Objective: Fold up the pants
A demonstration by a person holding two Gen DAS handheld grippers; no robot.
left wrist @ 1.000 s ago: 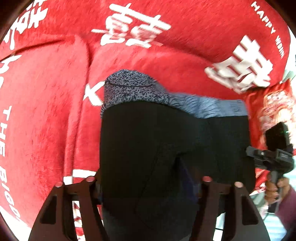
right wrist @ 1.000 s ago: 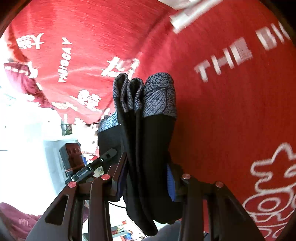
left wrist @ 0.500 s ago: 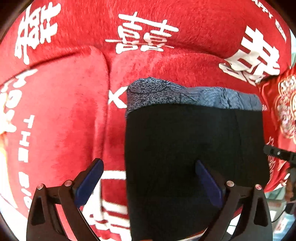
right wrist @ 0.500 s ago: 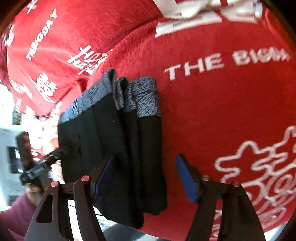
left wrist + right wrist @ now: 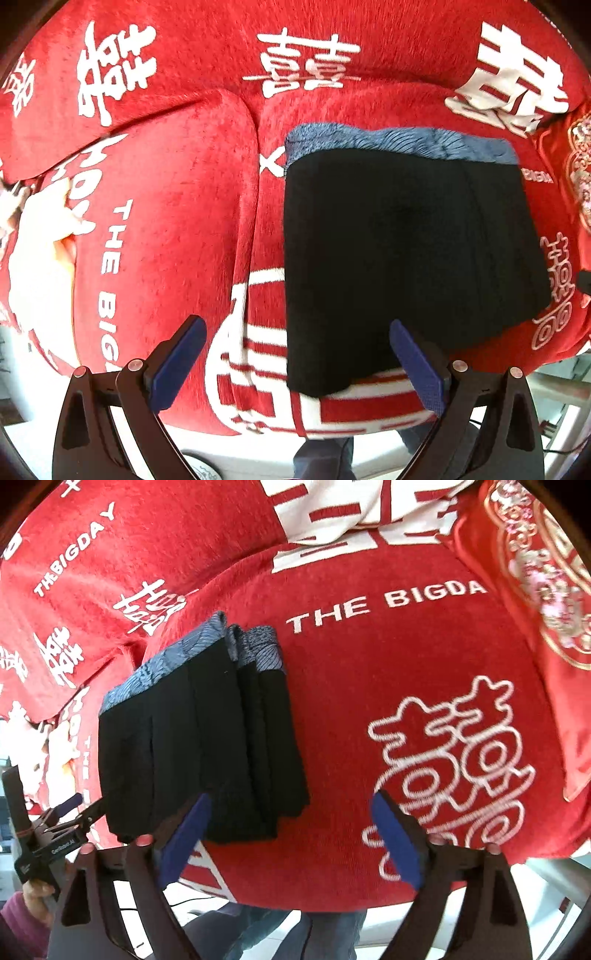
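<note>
The black pants (image 5: 406, 251) with a blue-grey patterned waistband lie folded into a flat rectangle on the red sofa seat (image 5: 166, 221). In the right wrist view the pants (image 5: 199, 746) show as several stacked layers, waistband at the far end. My left gripper (image 5: 295, 354) is open and empty, just in front of the near edge of the pants. My right gripper (image 5: 291, 834) is open and empty, near the pants' near right corner. The left gripper also shows in the right wrist view (image 5: 70, 812), at the pants' left side.
The sofa is covered in red cloth with white lettering and characters (image 5: 384, 605). A red embroidered cushion (image 5: 535, 590) lies at the far right. The seat's front edge (image 5: 332, 432) is just below the grippers, with pale floor beyond.
Both grippers opened and let go of the folded pants, then drew back toward the seat's front edge. The pants now lie flat on the sofa.
</note>
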